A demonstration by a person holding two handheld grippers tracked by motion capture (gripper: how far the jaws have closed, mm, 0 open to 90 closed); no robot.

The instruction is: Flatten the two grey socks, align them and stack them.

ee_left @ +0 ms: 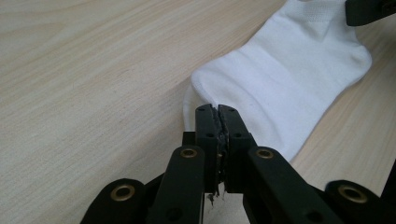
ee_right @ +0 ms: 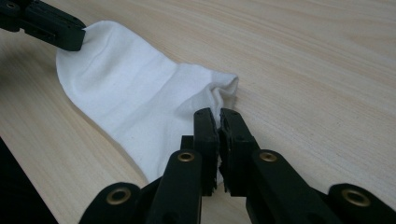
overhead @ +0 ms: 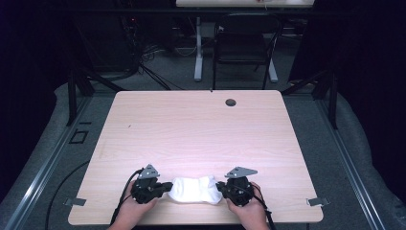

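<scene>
Both hands grip black tongs at the near edge of a pale wooden table (overhead: 201, 124). Between them lies a white sock (overhead: 194, 189): the left gripper (overhead: 168, 186) is clamped on one end, the right gripper (overhead: 219, 188) on the other. Beyond stand a dark chair (overhead: 242, 45) and grey floor (overhead: 158, 72).
</scene>
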